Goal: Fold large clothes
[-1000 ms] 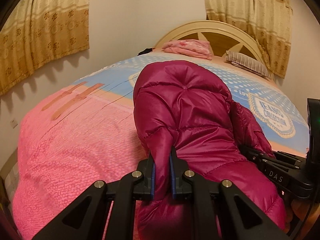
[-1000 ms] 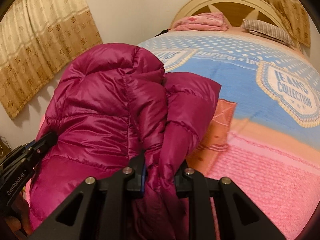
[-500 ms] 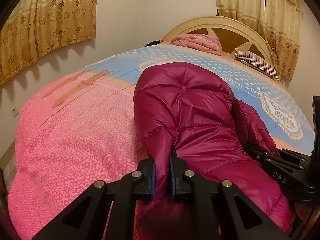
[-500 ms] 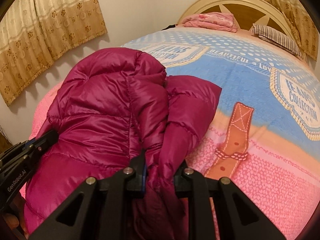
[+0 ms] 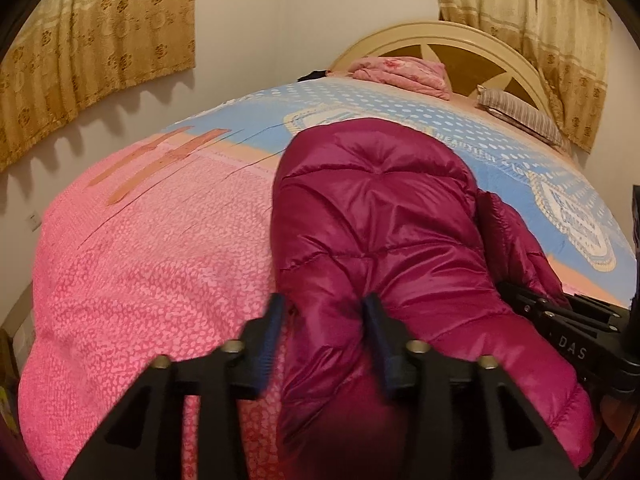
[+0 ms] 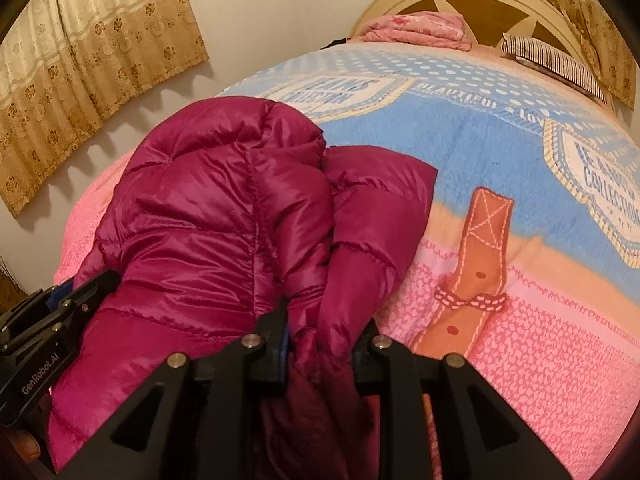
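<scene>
Curtain on the far left wall, gold w/ a flower pattern, hanging over a pale wall. Below it the bed w/ a pink and blue bedspread, orange strap prints on it. The magenta puffer jacket lies bunched lengthwise on the near half of the bed, pink part mostly, its top end reaching the blue area.

Left gripper: jaws spread apart w/ a fold of the jacket between them, fabric not squeezed, looks let go. Bit blurry tho. Right gripper is clamped tight on a thick wad of jacket, the sleeve side afaict. Each tool shows up at the edge of the other's cam.

Further right and back: folded pink blanket by the cream headboard, striped pillow next to it, then another curtain in the right corner.
</scene>
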`<state>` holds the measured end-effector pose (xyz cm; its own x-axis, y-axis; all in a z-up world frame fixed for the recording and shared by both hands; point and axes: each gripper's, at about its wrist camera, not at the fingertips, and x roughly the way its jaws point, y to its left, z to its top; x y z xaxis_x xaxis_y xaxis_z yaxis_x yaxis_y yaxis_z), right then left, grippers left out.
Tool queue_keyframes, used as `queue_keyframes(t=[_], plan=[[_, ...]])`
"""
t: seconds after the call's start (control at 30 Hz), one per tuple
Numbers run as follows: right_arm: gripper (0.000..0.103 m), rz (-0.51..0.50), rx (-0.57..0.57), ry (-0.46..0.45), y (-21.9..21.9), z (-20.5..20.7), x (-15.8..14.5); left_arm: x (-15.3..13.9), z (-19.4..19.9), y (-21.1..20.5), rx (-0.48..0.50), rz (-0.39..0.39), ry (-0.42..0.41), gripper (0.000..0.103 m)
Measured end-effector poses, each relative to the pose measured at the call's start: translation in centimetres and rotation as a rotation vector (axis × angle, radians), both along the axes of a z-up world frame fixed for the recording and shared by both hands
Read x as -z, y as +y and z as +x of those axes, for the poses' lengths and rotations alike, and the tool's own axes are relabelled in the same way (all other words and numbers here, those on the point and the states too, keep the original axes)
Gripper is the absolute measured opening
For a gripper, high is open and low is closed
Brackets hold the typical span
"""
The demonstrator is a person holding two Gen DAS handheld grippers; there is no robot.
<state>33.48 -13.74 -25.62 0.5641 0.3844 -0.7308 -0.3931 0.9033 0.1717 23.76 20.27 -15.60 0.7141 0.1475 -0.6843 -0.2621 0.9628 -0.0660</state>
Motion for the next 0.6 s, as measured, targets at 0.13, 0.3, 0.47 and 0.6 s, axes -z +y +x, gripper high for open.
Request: queue_keyframes(t=[0.13,0.3,0.47,0.6], plan=[[0.029,0.003,0.002,0.006,-0.2,0.0,0.3,0.2,-0.2,0.5,-0.019,-0.013,0.0,0.066],[0.032,0.0,0.007,0.009,-0.3,0.0,0.4,0.5,-0.4,0.6,-0.026,-0.013,0.0,0.069],[0.035,0.006,0.016,0.012,-0.5,0.1,0.5,0.2,-0.7,0.7,-0.017,-0.005,0.001,0.069],[0.044,0.014,0.029,0.004,-0.8,-0.3,-0.1,-0.9,-1.7,0.6,-0.023,0.007,-0.006,0.069]])
